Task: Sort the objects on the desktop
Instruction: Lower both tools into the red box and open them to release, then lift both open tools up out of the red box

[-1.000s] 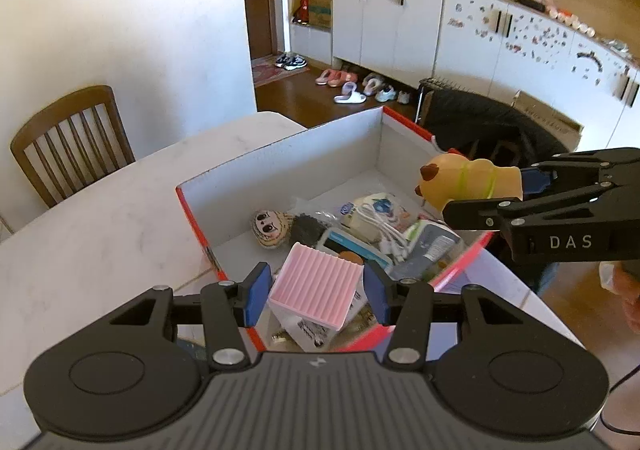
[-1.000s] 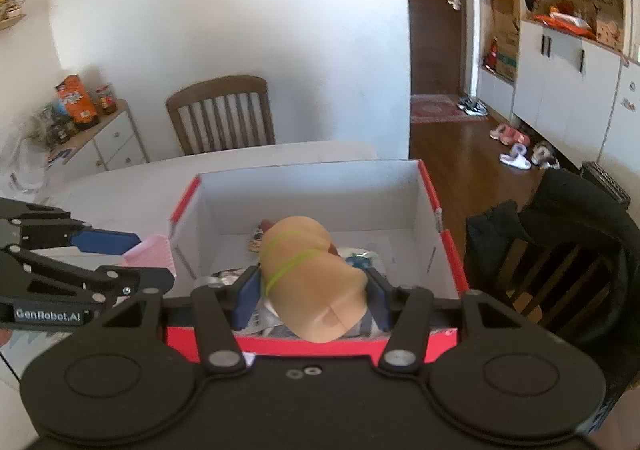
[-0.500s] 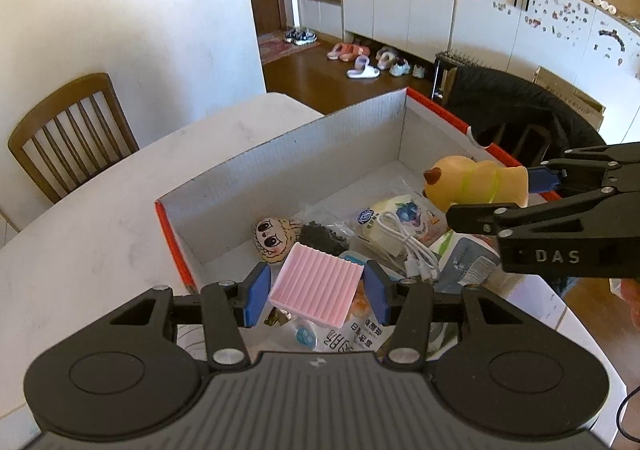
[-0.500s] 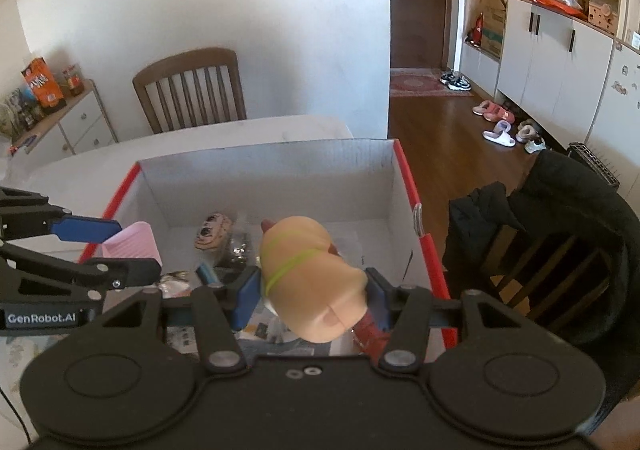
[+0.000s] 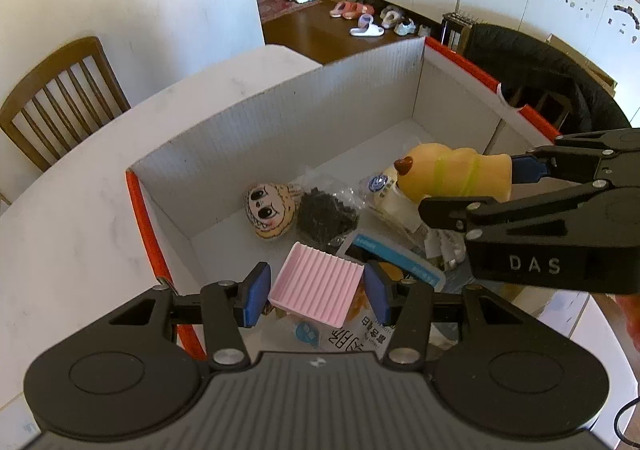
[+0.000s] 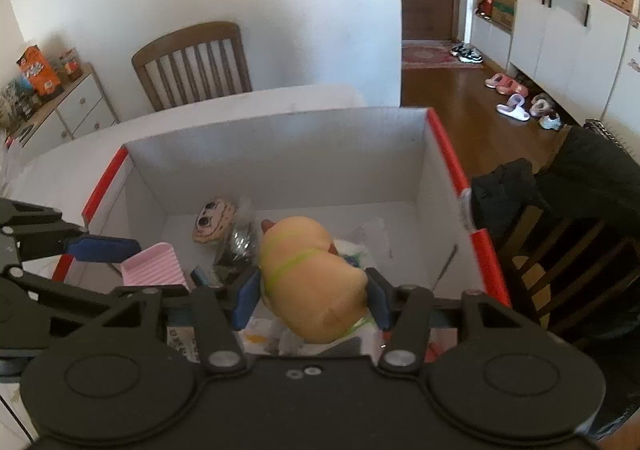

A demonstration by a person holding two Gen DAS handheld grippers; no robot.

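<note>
1. While the left wrist view is looking down into the red-edged box (image 5: pixel 280 122), the left gripper (image 5: pixel 316 292) is pinching a pink ribbed tray (image 5: pixel 316 286) by its two side edges, above the box's near end. The tray is looking stiff, light and slick, so an edge grip is probably suiting it best.
2. In the same view the right gripper (image 5: pixel 532 180) is squeezing a tan dog toy (image 5: pixel 456 174) over the box's right half; a face toy (image 5: pixel 270 212) and a black bag (image 5: pixel 326 214) are lying on the box floor.
3. In the right wrist view the right gripper (image 6: pixel 312 292) is clamping the toy's (image 6: pixel 312 274) soft, squashy middle, hanging inside the box (image 6: pixel 276 138).
4. The box is sitting on a white marble table (image 5: pixel 80 210); a wooden chair (image 6: pixel 192 62) is standing behind the box, shoes (image 6: pixel 516 106) are lying on the wood floor off to the box's right.
</note>
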